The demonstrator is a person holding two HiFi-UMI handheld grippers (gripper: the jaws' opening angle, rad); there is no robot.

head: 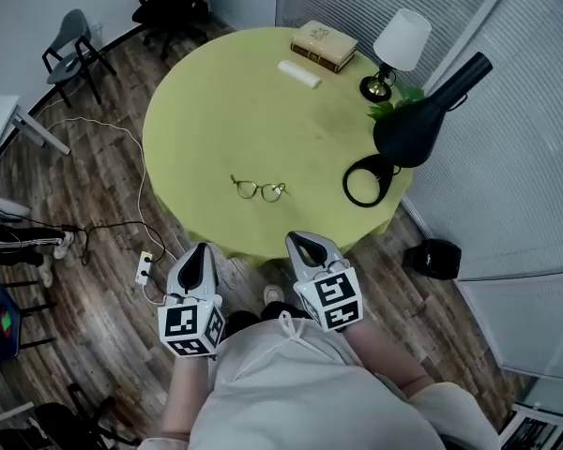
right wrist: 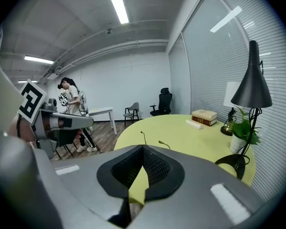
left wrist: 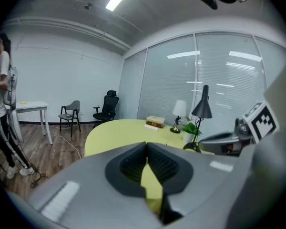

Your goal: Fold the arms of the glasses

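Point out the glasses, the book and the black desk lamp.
glasses (head: 260, 190): head view, the bridge between its lenses.
book (head: 324, 45): head view, its top cover.
black desk lamp (head: 415, 123): head view, its cone shade.

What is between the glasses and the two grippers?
Just bare yellow-green table. The head view shows nothing lying between the glasses and the left gripper or right gripper, which are at the table's near edge.

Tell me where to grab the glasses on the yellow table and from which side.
Take the glasses by the front frame's outer corner, coming from the near edge of the table. They lie close to that edge, arms apparently open and pointing away, so the arms stay free to fold.
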